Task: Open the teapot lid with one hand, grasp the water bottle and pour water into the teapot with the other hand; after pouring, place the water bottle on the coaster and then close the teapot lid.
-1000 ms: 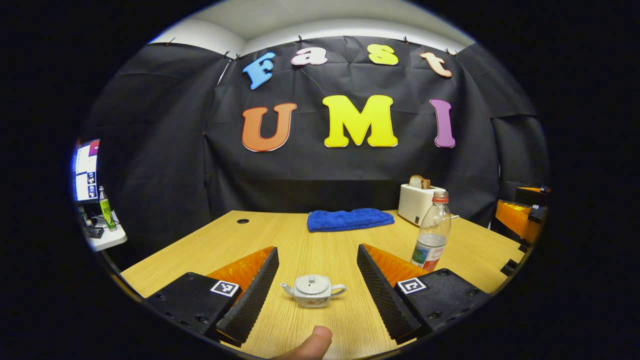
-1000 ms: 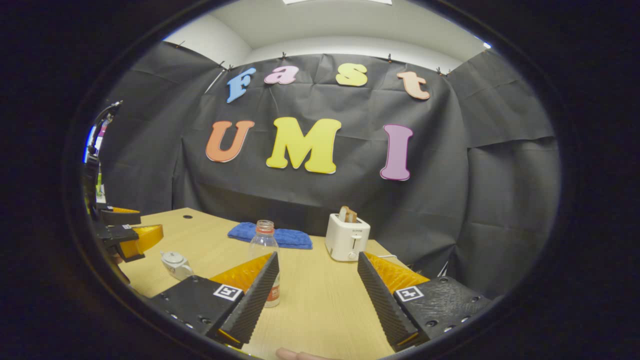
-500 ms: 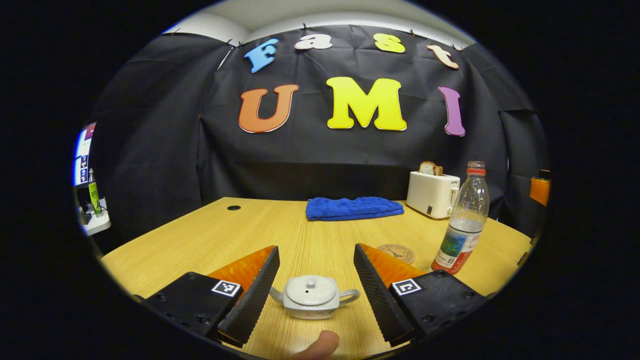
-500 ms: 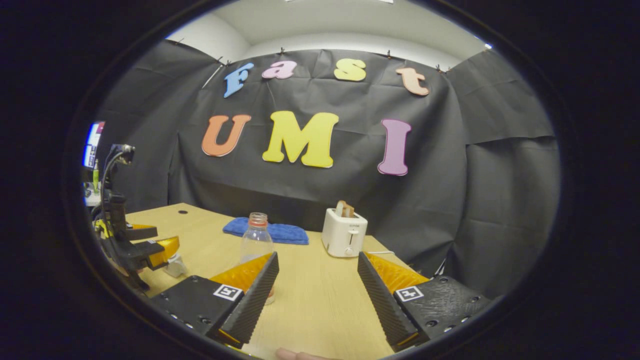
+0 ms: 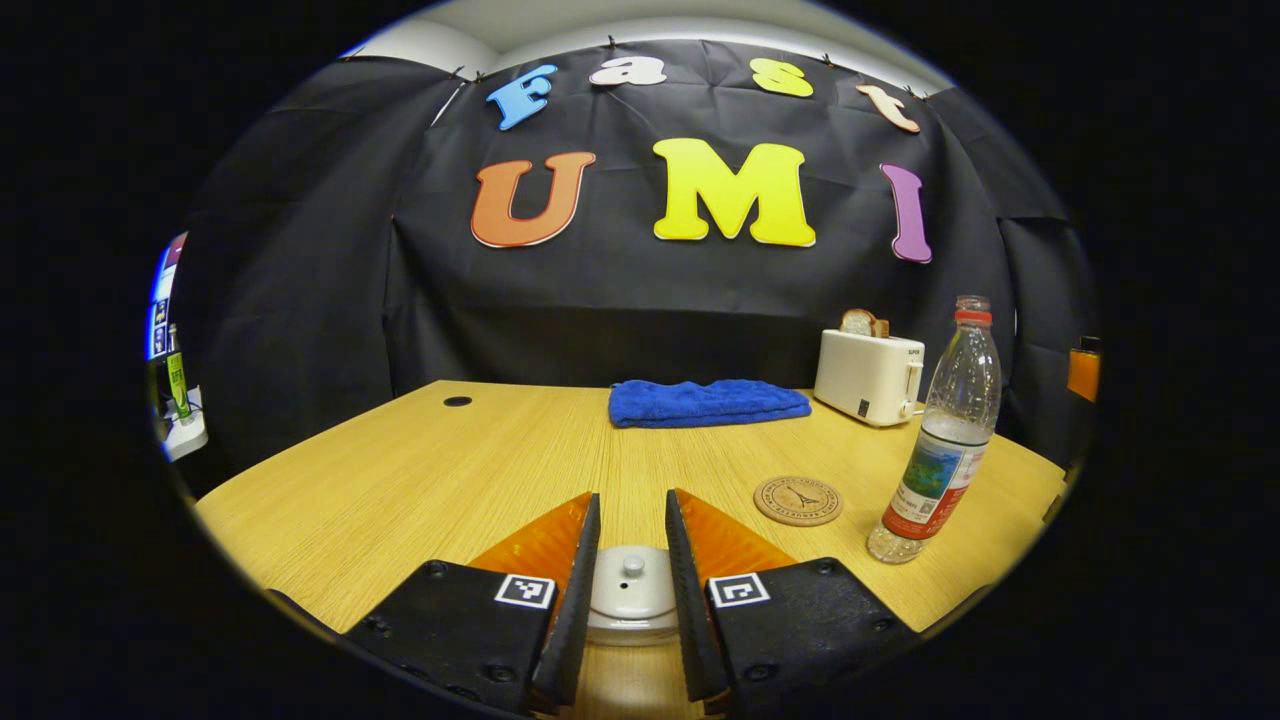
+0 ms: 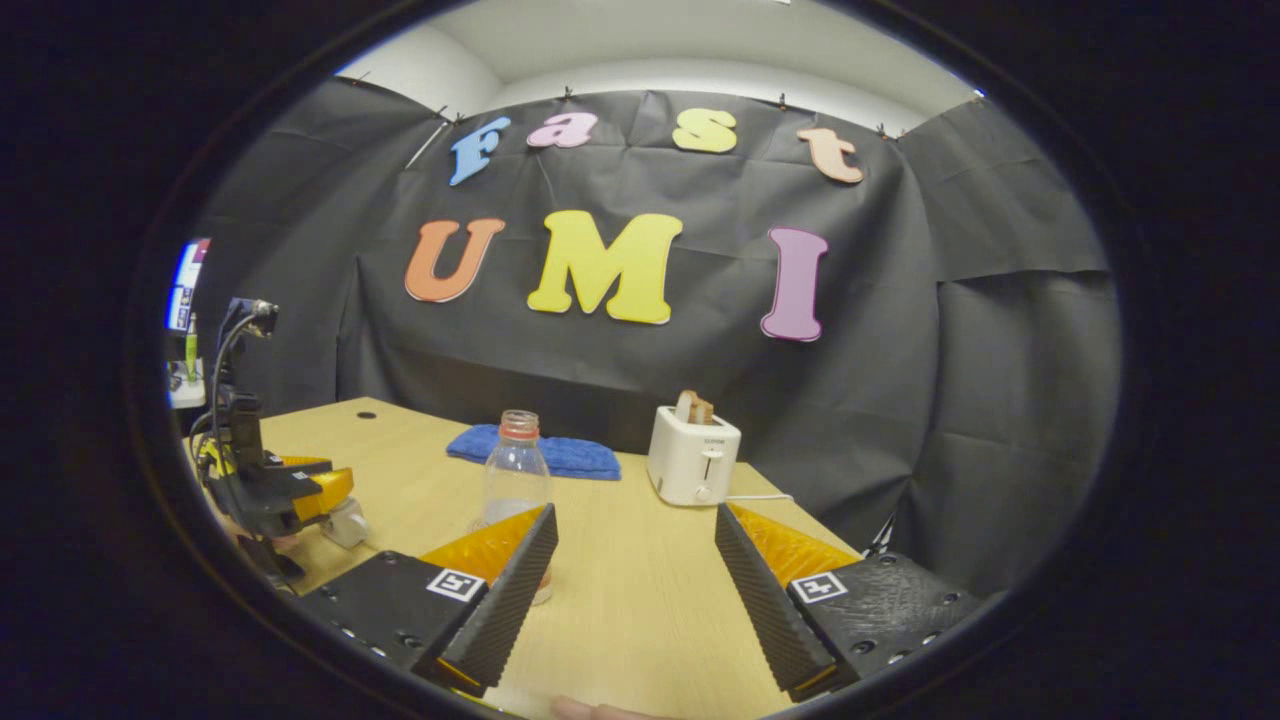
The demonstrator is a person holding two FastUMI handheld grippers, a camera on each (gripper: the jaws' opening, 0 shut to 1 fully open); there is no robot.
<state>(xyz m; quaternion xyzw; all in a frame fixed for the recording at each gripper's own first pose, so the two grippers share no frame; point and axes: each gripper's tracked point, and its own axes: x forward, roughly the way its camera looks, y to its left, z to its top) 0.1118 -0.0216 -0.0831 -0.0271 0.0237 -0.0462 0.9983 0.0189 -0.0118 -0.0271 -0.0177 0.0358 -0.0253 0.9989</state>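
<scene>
Between the left gripper (image 5: 632, 600) fingers sits the teapot lid (image 5: 632, 585), jaws narrowed either side; contact w/ lid can't be told. Lid's prob. ceramic, small, slick, chippable: pinch the knob (image 5: 633, 566), lift straight. Right gripper (image 6: 632, 590) gapes wide, empty; water bottle (image 6: 516, 478) just beyond its left finger, light plastic w/ some water, so grip mid-body.

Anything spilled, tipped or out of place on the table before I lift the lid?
Nothing stands out. The water bottle stands upright, uncapped, beside the bare coaster. The teapot sits level, lid on, between the left gripper's fingers. No spill shows.
</scene>
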